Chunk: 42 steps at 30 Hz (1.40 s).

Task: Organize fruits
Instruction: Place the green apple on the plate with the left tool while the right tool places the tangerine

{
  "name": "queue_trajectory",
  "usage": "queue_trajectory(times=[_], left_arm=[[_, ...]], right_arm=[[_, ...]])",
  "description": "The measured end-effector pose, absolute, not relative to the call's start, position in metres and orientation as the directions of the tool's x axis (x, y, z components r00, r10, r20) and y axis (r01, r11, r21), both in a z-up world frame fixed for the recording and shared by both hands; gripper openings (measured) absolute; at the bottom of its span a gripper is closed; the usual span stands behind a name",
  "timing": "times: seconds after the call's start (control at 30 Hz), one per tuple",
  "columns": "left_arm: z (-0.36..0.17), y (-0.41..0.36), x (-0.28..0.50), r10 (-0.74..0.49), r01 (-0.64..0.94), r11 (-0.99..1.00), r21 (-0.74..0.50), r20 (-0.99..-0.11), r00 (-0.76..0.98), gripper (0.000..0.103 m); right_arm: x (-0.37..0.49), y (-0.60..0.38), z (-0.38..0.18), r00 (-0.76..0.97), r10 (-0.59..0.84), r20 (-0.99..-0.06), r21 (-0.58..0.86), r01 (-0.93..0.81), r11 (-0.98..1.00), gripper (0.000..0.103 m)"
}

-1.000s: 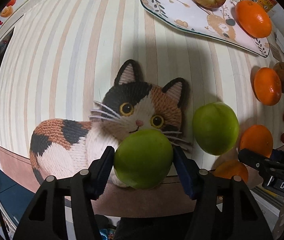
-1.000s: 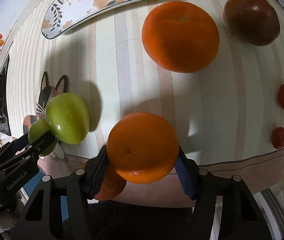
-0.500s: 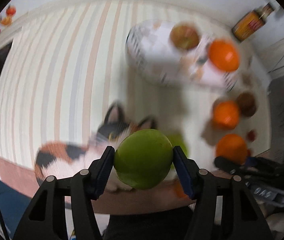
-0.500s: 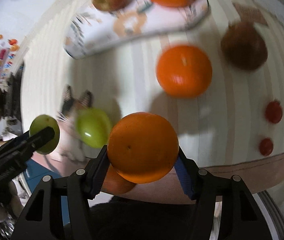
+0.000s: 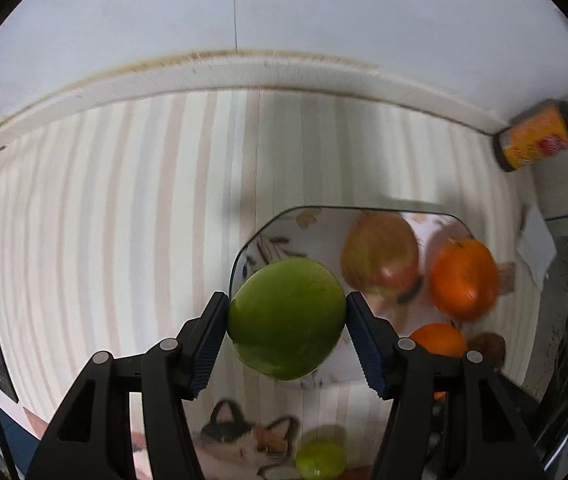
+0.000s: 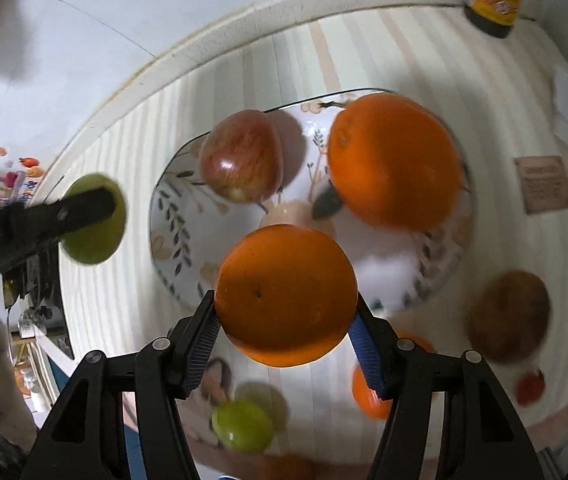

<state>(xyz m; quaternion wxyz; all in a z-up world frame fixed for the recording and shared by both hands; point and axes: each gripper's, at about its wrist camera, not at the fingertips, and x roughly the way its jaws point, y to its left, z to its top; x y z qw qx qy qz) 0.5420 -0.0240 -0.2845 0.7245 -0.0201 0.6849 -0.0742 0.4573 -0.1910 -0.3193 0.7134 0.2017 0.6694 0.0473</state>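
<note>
My left gripper (image 5: 287, 320) is shut on a green apple (image 5: 286, 317), held in the air over the near left edge of the patterned plate (image 5: 280, 236). My right gripper (image 6: 286, 320) is shut on an orange (image 6: 286, 295), held above the plate's near rim (image 6: 164, 236). On the plate lie a red apple (image 6: 241, 156) and an orange (image 6: 394, 160). The left gripper with its green apple (image 6: 92, 220) shows at the left of the right wrist view.
On the striped tablecloth lie a second green apple (image 6: 243, 425), another orange (image 6: 368, 394), a brown fruit (image 6: 508, 314) and a small red fruit (image 6: 530, 386). A cat-shaped mat (image 5: 240, 436) lies near the front edge. A bottle (image 5: 540, 140) stands by the back wall.
Both grippers have lifted their fruit off the table and moved forward to the plate. The plate now lies right under them; the cat mat and loose fruit have dropped behind.
</note>
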Motion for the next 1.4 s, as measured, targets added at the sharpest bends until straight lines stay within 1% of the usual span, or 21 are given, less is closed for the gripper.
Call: queue_trajectory(times=[0.2, 0.3, 0.47, 0.53, 0.6, 0.67, 0.73, 0.8, 0.87, 0.9, 1.13, 1.4], left_arm=[[-0.326, -0.029, 0.563, -0.112, 0.071, 0.991, -0.115, -0.993, -0.047, 0.057], [-0.334, -0.029, 0.565, -0.094, 0.081, 0.992, -0.098, -0.994, -0.056, 0.057], [-0.335, -0.028, 0.561, -0.099, 0.087, 0.991, -0.103, -0.993, -0.057, 0.058], [-0.337, -0.028, 0.561, -0.095, 0.094, 0.99, -0.101, -0.993, -0.065, 0.058], [-0.341, -0.032, 0.564, -0.092, 0.088, 0.991, -0.098, -0.994, -0.065, 0.058], [-0.34, -0.031, 0.561, -0.086, 0.082, 0.993, -0.09, -0.995, -0.054, 0.058], [-0.337, -0.029, 0.558, -0.088, 0.074, 0.993, -0.091, -0.995, -0.042, 0.058], [-0.33, -0.025, 0.555, -0.099, 0.066, 0.993, -0.1, -0.995, -0.018, 0.064], [-0.323, -0.023, 0.552, -0.101, 0.065, 0.993, -0.101, -0.995, 0.004, 0.084], [-0.319, -0.022, 0.55, -0.107, 0.065, 0.992, -0.106, -0.994, 0.011, 0.087], [-0.289, -0.009, 0.525, -0.11, 0.062, 0.992, -0.106, -0.991, 0.075, 0.088], [-0.241, -0.003, 0.475, -0.057, 0.064, 0.997, -0.043, -0.97, 0.236, 0.088]], right_arm=[[0.474, -0.173, -0.356, 0.056, 0.389, -0.92, 0.392, 0.2, 0.898, 0.065], [0.479, -0.161, -0.366, 0.037, 0.406, -0.913, 0.406, 0.186, 0.895, 0.065], [0.483, -0.148, -0.377, 0.01, 0.45, -0.893, 0.446, 0.156, 0.882, 0.066], [0.486, -0.146, -0.378, 0.007, 0.46, -0.888, 0.456, 0.155, 0.876, 0.07], [0.49, -0.143, -0.373, 0.01, 0.443, -0.897, 0.44, 0.132, 0.888, 0.083], [0.491, -0.141, -0.365, 0.016, 0.427, -0.904, 0.426, 0.109, 0.898, 0.09], [0.49, -0.142, -0.358, 0.019, 0.402, -0.915, 0.402, 0.097, 0.91, 0.09], [0.487, -0.145, -0.352, 0.021, 0.39, -0.921, 0.39, 0.093, 0.916, 0.09], [0.485, -0.148, -0.347, 0.019, 0.363, -0.932, 0.363, 0.097, 0.927, 0.091], [0.483, -0.151, -0.344, 0.027, 0.353, -0.935, 0.354, 0.1, 0.93, 0.091], [0.462, -0.183, -0.313, 0.097, 0.239, -0.966, 0.249, 0.111, 0.962, 0.091], [0.435, -0.208, -0.273, 0.185, 0.128, -0.974, 0.15, 0.111, 0.982, 0.091]])
